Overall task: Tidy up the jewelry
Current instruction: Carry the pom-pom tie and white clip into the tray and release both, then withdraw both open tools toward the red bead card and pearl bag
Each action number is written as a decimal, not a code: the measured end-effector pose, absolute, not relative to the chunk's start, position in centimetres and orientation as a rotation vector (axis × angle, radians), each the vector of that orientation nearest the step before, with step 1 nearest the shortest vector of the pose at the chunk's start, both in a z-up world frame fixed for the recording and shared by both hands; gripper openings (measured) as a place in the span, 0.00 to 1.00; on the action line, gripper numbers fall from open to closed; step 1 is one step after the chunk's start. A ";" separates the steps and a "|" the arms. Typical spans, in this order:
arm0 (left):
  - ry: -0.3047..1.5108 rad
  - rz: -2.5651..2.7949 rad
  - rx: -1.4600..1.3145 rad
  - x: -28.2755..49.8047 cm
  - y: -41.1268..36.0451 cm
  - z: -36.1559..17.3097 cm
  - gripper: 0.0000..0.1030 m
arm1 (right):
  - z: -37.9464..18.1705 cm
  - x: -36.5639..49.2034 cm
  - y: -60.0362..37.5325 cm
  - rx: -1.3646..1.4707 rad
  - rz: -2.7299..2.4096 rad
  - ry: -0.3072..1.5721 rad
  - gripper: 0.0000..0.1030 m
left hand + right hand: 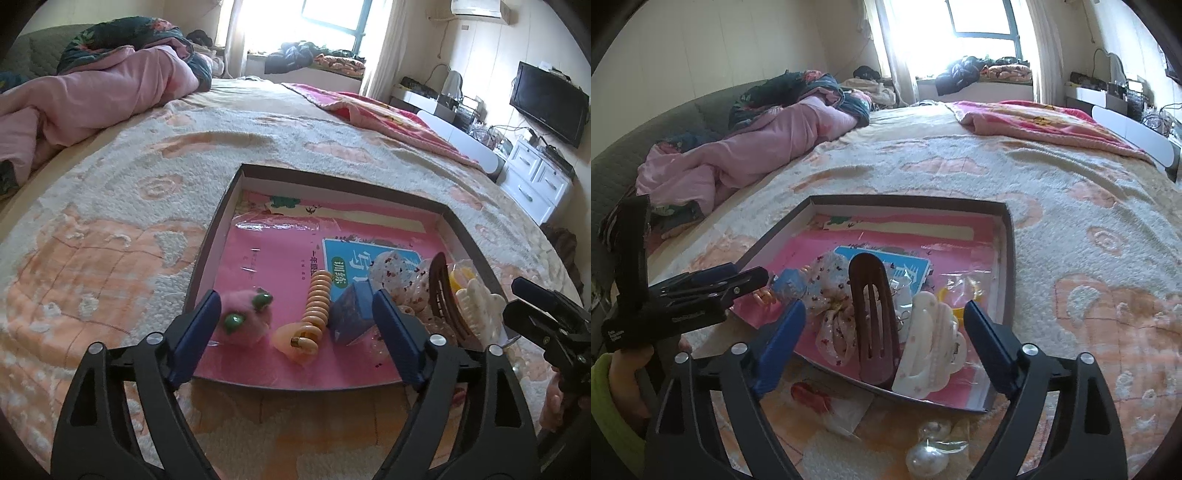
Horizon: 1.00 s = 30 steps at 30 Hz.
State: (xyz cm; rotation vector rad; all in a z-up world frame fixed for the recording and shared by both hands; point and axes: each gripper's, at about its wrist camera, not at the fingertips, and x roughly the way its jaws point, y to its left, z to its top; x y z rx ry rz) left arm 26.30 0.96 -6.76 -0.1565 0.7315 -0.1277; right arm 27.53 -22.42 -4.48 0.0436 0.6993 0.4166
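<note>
Looks like most of the sorting is already done here. The shallow box (1008, 258) sitting on the bed (1071, 206) is the landmark, and inside it, near its front edge, there's the brown hair clip (873, 325), the white claw clip (931, 350), a spotted fabric bow (833, 317) and a yellow piece in a clear bag (960, 295); toward the box's left side there's the pink fuzzy thing with green bits (245, 317), an orange coil hair tie (316, 306) and a small blue box (349, 314). Still left, I reckon: a pearl piece (925, 456) and a red bit (809, 397) lying on the bed just outside the box's front edge. Left gripper (295, 332) and right gripper (884, 347) both have jaws spread wide, gripping nothing.
</note>
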 end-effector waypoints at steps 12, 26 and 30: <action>0.702 -0.112 -0.179 24.7 1.1 -5.1 0.89 | -3.2 25.6 -22.9 0.023 0.386 0.633 0.90; 0.676 -0.137 -0.165 21.7 1.0 -3.9 0.89 | -2.5 23.0 -24.0 0.038 0.348 0.608 0.90; 0.671 -0.156 -0.158 20.8 0.5 -3.6 0.89 | -2.5 22.0 -24.6 0.040 0.329 0.603 0.90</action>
